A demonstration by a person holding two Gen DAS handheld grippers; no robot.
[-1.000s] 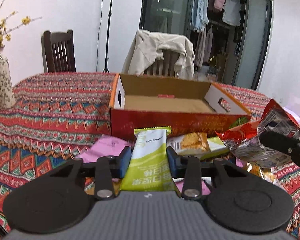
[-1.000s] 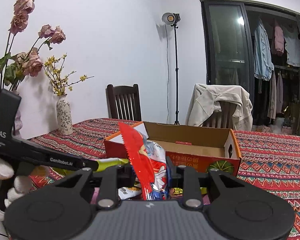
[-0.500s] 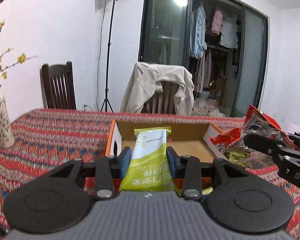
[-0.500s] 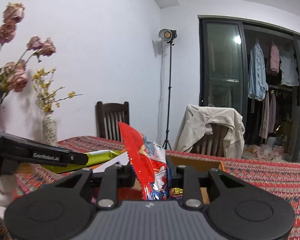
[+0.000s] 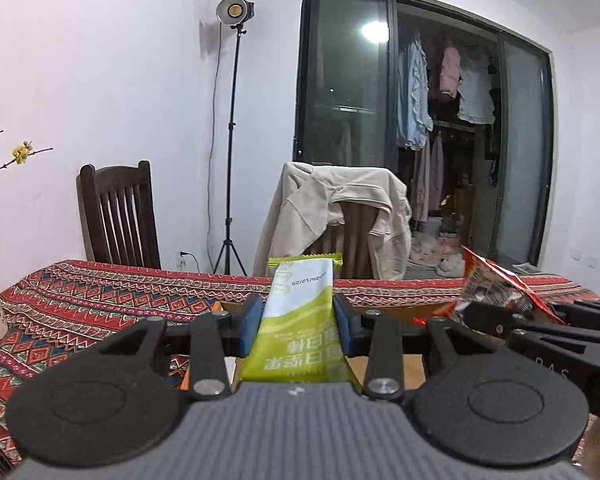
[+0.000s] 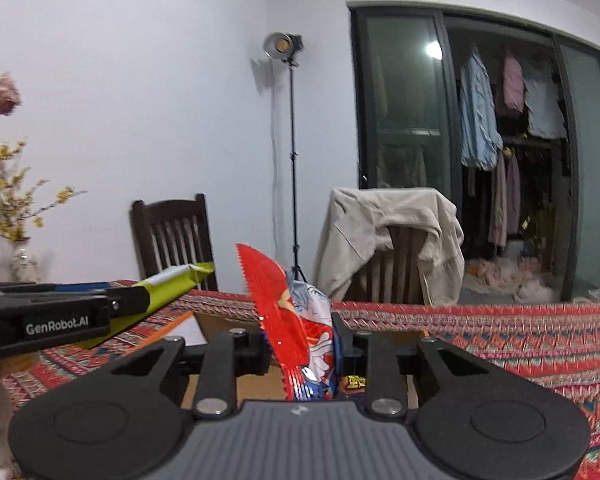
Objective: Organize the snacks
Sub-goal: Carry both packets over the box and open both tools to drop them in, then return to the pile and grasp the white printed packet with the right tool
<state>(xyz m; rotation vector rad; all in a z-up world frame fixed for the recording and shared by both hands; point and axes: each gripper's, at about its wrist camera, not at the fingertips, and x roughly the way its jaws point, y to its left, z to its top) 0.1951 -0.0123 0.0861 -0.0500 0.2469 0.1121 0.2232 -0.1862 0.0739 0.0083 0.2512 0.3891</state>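
You are mid-carry with a snack in each tool. Your left gripper has its jaws closed on the green bar wrapper, which sticks out forward, flat between the blue pads. Your right gripper pinches the red snack bag, standing upright on edge. Both are held above the near edge of the cardboard box on the patterned tablecloth. Next, I judge, you lower each over the box floor, well apart, then open the jaws so the packets lie side by side.
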